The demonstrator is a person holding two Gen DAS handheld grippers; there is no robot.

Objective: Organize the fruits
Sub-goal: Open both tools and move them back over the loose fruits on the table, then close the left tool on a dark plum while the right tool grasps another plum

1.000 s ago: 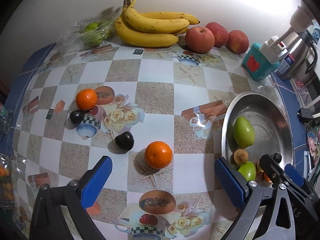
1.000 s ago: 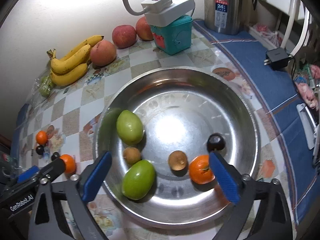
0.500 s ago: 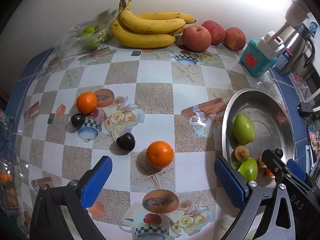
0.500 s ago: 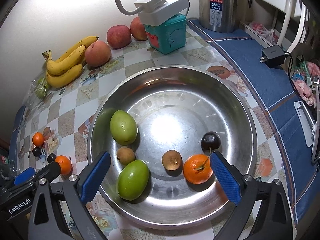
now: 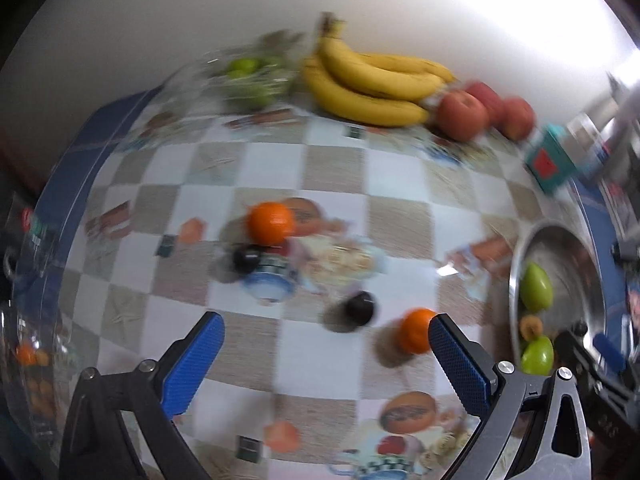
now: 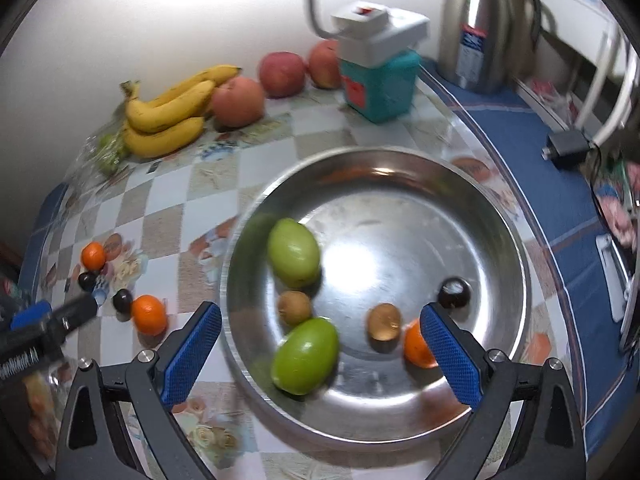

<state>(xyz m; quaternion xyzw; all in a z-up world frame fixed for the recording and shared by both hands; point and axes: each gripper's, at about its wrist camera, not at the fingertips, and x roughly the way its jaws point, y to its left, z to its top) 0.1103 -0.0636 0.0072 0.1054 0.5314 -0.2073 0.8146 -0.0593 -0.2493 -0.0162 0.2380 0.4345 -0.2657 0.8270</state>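
Fruits are split between the checked, flower-printed tablecloth [image 5: 336, 184] and the round stainless steel bowl [image 6: 504, 240] near the table's right edge, and my judgement is that the loose ones on the cloth are what is left to gather. Going left to right in my left wrist view: a small orange tangerine [image 5: 271, 224] sits toward the left side of the table with a dark round plum [image 5: 245, 261] just beside it, then a second dark plum [image 5: 360, 309] nearer the middle, then another orange tangerine [image 5: 416, 336] just beside my right finger pad. My left gripper [image 5: 326, 354] is spread wide and carries nothing, hovering above the cloth and looking along it toward the wall. The view is smeared, so I would steady first, then centre one fruit between the pads, come down straight, and close gently, since round fruit rolls away if nudged off-centre. Yellow bananas [image 5: 372, 84] and red apples [image 5: 460, 116] line the back edge. My right gripper [image 6: 320, 344] also stands wide and empty above the bowl's near rim, tilted down at two green mangoes [image 6: 294, 252], two brown kiwis [image 6: 295, 307], a dark plum and a tangerine already inside.
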